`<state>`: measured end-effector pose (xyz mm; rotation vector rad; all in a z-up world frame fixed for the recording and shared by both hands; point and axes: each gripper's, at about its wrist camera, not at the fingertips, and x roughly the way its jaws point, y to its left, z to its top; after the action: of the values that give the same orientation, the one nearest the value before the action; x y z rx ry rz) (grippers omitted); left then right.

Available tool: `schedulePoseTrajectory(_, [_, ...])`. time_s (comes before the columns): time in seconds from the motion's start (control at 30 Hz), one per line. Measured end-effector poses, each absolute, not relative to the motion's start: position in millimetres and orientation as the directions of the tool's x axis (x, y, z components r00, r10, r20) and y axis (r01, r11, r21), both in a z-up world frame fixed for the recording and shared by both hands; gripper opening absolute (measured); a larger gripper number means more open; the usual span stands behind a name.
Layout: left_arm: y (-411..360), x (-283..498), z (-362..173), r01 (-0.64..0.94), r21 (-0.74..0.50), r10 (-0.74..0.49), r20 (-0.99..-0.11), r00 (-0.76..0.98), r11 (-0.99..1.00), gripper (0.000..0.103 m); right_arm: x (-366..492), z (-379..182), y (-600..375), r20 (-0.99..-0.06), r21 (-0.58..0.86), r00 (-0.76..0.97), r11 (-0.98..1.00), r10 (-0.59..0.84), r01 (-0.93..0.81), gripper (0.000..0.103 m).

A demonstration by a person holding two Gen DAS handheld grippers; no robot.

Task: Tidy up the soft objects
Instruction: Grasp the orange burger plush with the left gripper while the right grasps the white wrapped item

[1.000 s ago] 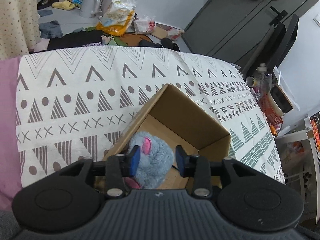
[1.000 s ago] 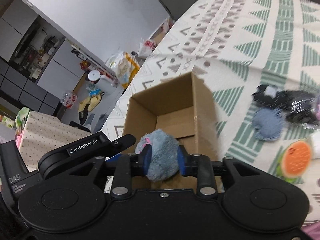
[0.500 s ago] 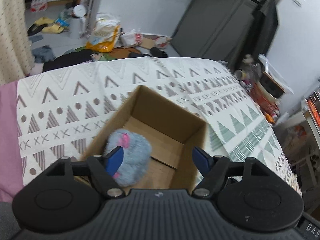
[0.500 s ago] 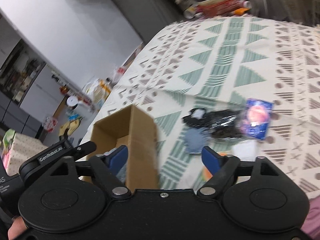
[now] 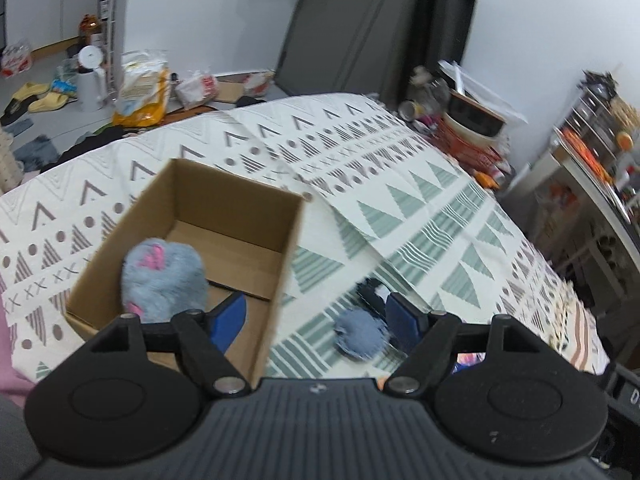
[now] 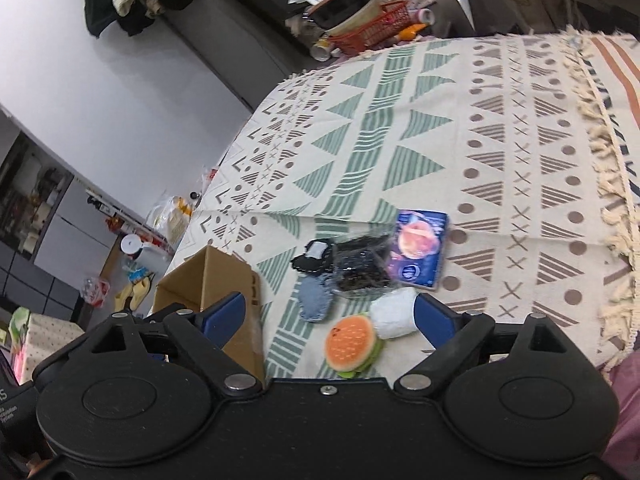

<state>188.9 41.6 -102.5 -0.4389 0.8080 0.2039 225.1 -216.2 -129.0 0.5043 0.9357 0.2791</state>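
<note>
A fluffy blue-grey plush with pink ears lies inside the open cardboard box on the patterned blanket. My left gripper is open and empty above the box's right wall. A small blue denim piece lies right of the box. My right gripper is open and empty above a cluster: the denim piece, a burger-shaped plush, a white roll, a black bag, a black-and-white piece and a blue packet. The box corner shows at left.
The patterned blanket covers the bed, with a fringed edge at right. Beyond the far edge stand a red basket with a bowl, floor clutter and a dark cabinet.
Both grippers opened and let go of the blue-grey plush, which now lies in the box. Both views have swung right, toward the cluster of small objects on the blanket.
</note>
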Motion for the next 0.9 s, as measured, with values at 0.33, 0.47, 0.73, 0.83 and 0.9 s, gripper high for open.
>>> schedulePoseTrajectory(0.33, [-6.7, 202.1, -125.7, -0.239, -0.233, -0.034, -0.779, 0.626, 0.943, 0.076, 230.5, -158.4, -245.2, -0.689, 0.588, 0.552, 0.808, 0.47, 0.046, 0.091])
schedulePoseTrajectory(0.47, [-21.2, 206.5, -136.7, -0.211, -0.213, -0.045, -0.798, 0.601, 0.954, 0.076, 235.9, -173.5, -253.1, -0.694, 0.606, 0.534, 0.792, 0.483, 0.072, 0.091])
schedulePoseTrajectory(0.73, [-35.6, 219.8, -161.5, -0.205, -0.215, -0.073, -0.84, 0.537, 0.955, 0.076, 250.5, -203.4, -261.9, -0.696, 0.646, 0.489, 0.756, 0.526, 0.104, 0.089])
schedulePoseTrajectory(0.83, [-39.5, 225.8, -173.9, -0.196, -0.228, -0.099, -0.853, 0.512, 0.954, 0.076, 257.9, -215.1, -261.6, -0.696, 0.66, 0.465, 0.742, 0.548, 0.113, 0.083])
schedulePoseTrajectory(0.9, [-41.2, 230.0, -182.2, -0.201, -0.234, -0.109, -0.865, 0.49, 0.951, 0.076, 262.8, -222.5, -260.6, -0.696, 0.67, 0.445, 0.733, 0.563, 0.119, 0.082])
